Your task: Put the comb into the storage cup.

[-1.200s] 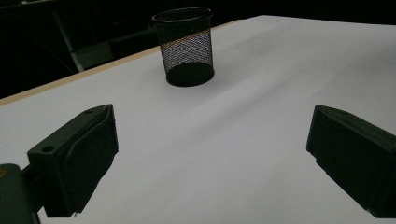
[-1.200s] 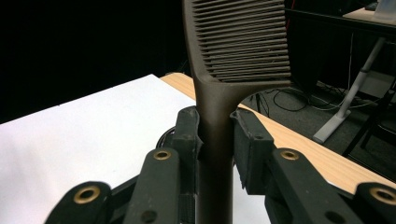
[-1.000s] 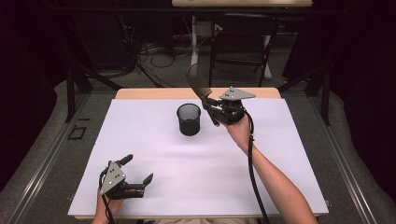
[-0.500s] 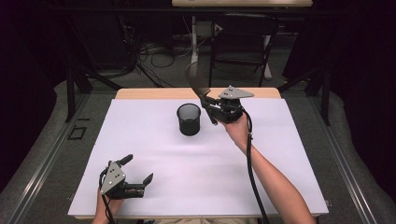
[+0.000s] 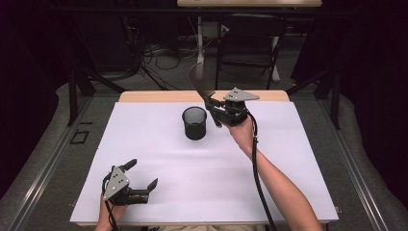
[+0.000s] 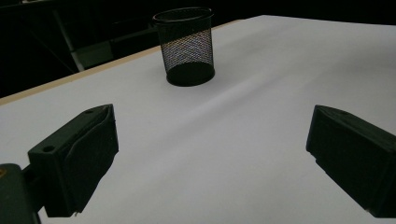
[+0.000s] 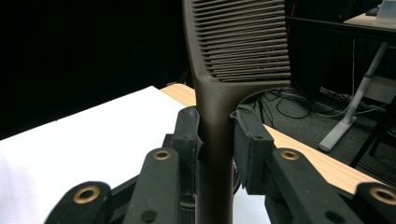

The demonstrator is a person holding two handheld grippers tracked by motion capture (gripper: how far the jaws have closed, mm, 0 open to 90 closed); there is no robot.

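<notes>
Dark brown plastic comb [image 7: 219,116] with fine teeth stands gripped by its handle between the two black jaws of my right gripper [image 7: 215,133]; both pads press on the handle from either side, and the toothed end rises above them. From the high view, my right gripper [image 5: 216,107] holds that comb [image 5: 198,83] up off the table, its curved toothed end pointing up and away from me, above the far edge of the white table cover [image 5: 288,159]. Just beside it, toward my left, a black wire-mesh cup [image 5: 194,123] stands upright on the cover, apart from the comb. My left gripper [image 5: 143,176] rests low near the near left corner of the cover, well apart from the cup, its jaws spread wide with nothing between them. Along those jaws, I see the mesh cup [image 6: 185,45] upright ahead near the table's wooden edge [image 6: 56,82].
</notes>
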